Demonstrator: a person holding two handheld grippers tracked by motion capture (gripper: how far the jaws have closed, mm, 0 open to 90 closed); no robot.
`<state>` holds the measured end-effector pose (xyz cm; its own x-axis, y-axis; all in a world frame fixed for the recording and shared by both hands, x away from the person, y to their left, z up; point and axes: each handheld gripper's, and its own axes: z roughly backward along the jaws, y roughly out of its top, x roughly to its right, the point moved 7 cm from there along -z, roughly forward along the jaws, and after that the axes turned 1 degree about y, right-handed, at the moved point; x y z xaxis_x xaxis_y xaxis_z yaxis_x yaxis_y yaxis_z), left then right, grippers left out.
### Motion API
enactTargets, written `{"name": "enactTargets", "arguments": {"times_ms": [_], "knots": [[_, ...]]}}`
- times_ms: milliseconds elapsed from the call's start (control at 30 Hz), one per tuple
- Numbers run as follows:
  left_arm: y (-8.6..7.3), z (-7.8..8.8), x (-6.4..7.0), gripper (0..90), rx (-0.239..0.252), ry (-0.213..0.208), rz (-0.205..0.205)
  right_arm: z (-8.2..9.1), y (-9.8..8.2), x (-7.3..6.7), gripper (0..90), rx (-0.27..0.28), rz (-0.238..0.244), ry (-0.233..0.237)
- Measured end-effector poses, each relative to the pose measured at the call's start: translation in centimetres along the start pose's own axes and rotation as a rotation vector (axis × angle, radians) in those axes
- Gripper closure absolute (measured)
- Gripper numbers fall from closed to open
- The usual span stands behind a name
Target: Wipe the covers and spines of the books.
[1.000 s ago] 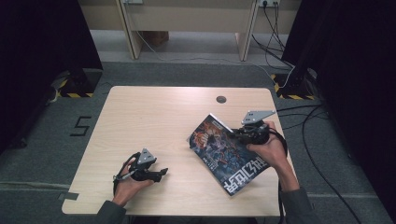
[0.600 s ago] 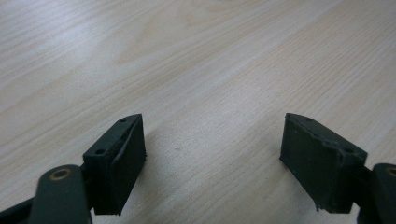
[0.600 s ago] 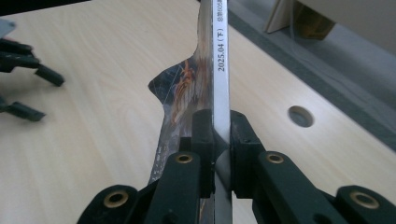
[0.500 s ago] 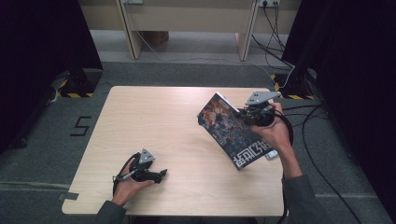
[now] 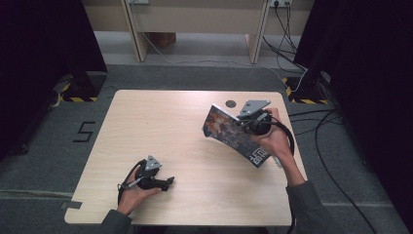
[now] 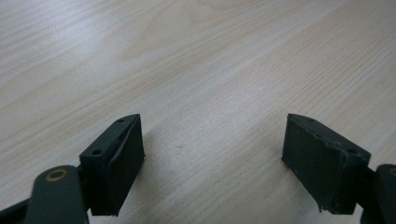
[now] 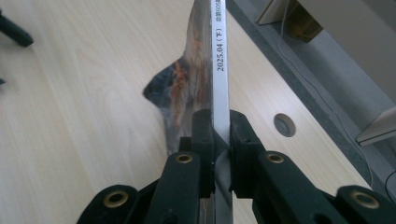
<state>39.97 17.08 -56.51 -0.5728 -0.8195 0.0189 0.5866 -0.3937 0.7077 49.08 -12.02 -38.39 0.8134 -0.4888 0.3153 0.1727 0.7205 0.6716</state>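
At right of centre in the high view, the right gripper [image 5: 242, 124] clamps the magazine [image 5: 229, 132] by its spine, lifted tilted off the table [image 5: 160, 126]. The left gripper [image 5: 168, 184], lower left, has just been opening, jaws wide with nothing between them. Carrying seems underway; next likely needs a steady set-down.

Counter: pale wooden counter [image 5: 160, 126], smooth matt grain.
Magazine: colourful glossy paper magazine [image 5: 228, 131] with white smooth spine, at 3 o'clock.
Gripper pads: matt black rubbery pads [image 6: 116, 168], edges rough.
Floor: grey matt carpet floor [image 5: 44, 161].
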Motion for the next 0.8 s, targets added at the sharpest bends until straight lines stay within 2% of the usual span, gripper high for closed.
{"name": "enactTargets", "arguments": {"times_ms": [267, 333, 367, 533, 567, 633, 700, 800], "knots": [[0.0, 0.0, 0.0, 20.1, -0.002, 0.003, 0.005, -1.0, -0.5, -4.4, 83.4, -0.026, 0.103, 0.053], [0.0, 0.1, -0.1, 20.1, -0.003, 0.004, 0.019, -1.1, -0.7, -5.4, 83.4, -0.028, 0.12, 0.06], [0.1, 0.1, 0.0, 20.2, 0.001, 0.0, 0.039, -1.2, -0.8, -5.7, 83.4, -0.028, 0.127, 0.068], [0.1, 0.2, -0.1, 23.0, 0.004, -0.009, 0.061, -1.5, -0.9, -5.2, 83.4, -0.026, 0.099, 0.085], [0.2, 0.2, 0.0, 23.3, 0.008, -0.023, 0.074, -1.4, -0.8, -5.2, 83.4, -0.023, 0.104, 0.086], [0.6, 0.4, 0.1, 23.9, 0.036, -0.044, 0.102, -1.1, -0.6, -4.9, 83.4, -0.02, 0.112, 0.079], [1.1, 0.5, 0.3, 23.8, 0.065, -0.05, 0.101, -0.7, -0.3, -4.5, 83.4, -0.016, 0.108, 0.067], [2.1, 0.1, 1.0, 22.8, 0.091, -0.094, 0.118, -0.1, 0.3, -4.3, 83.4, -0.002, 0.116, 0.062]]}}
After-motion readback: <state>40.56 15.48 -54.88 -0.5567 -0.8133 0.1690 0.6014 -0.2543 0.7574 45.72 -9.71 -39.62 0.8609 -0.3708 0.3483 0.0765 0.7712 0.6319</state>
